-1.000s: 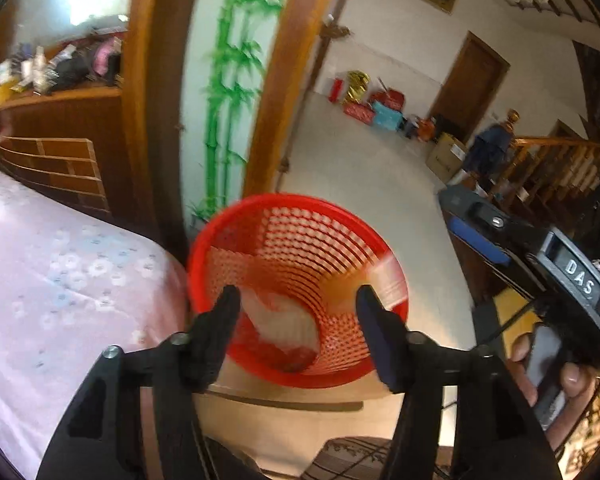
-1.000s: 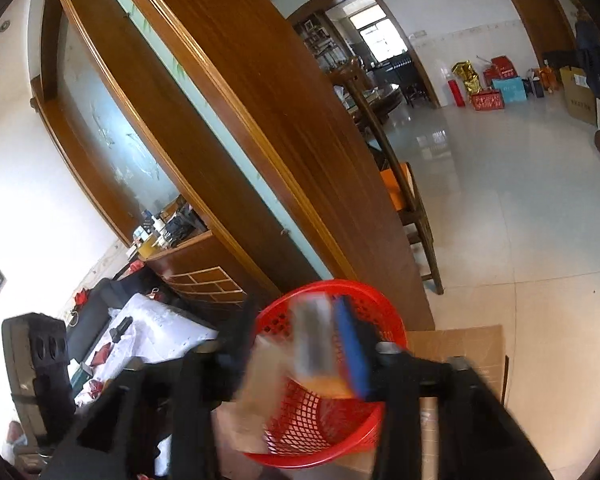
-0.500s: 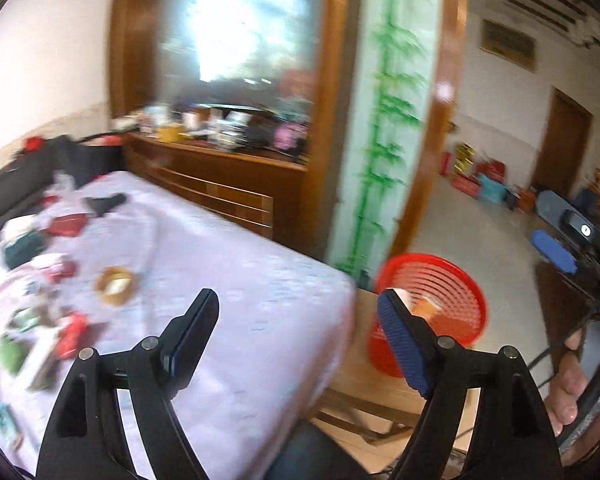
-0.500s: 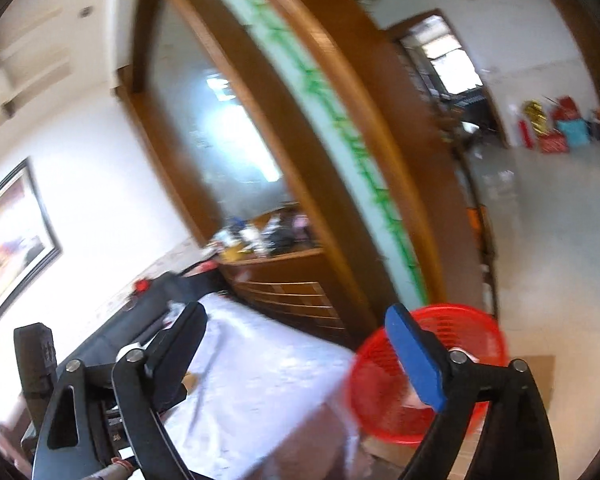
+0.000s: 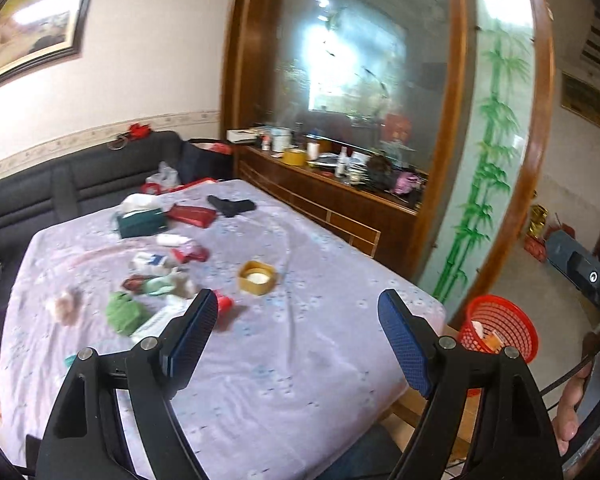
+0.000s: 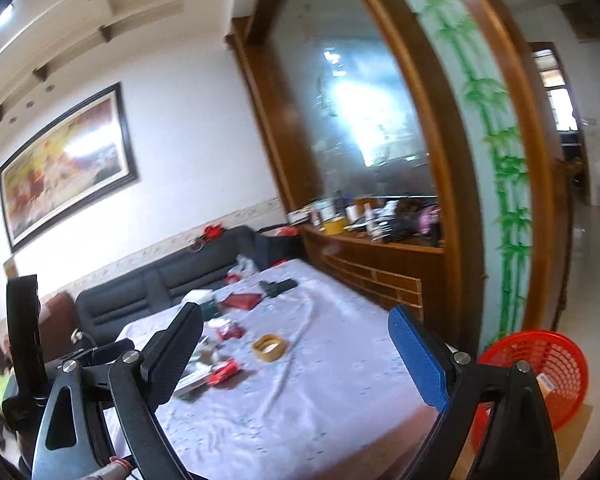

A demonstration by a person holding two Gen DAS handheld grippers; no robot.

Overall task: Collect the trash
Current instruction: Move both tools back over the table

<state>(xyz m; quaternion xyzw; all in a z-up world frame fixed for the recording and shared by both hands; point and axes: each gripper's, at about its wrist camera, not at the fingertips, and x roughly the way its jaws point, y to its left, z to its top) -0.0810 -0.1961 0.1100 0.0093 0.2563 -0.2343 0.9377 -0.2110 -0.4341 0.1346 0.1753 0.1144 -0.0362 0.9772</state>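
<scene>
Cream wall at the back, a big framed painting hanging on it, glare across the glass. Below it, a dark sofa. To the right, a wooden cabinet under frosted glass, then a bamboo-painted panel. Pale, glossy tiled floor beyond the doorway.

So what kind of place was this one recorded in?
Most likely the living room of a home. A dark sofa stands along the wall under a framed painting, a cloth-covered table carries scattered litter, and a red basket stands beside a wooden partition with painted bamboo.
</scene>
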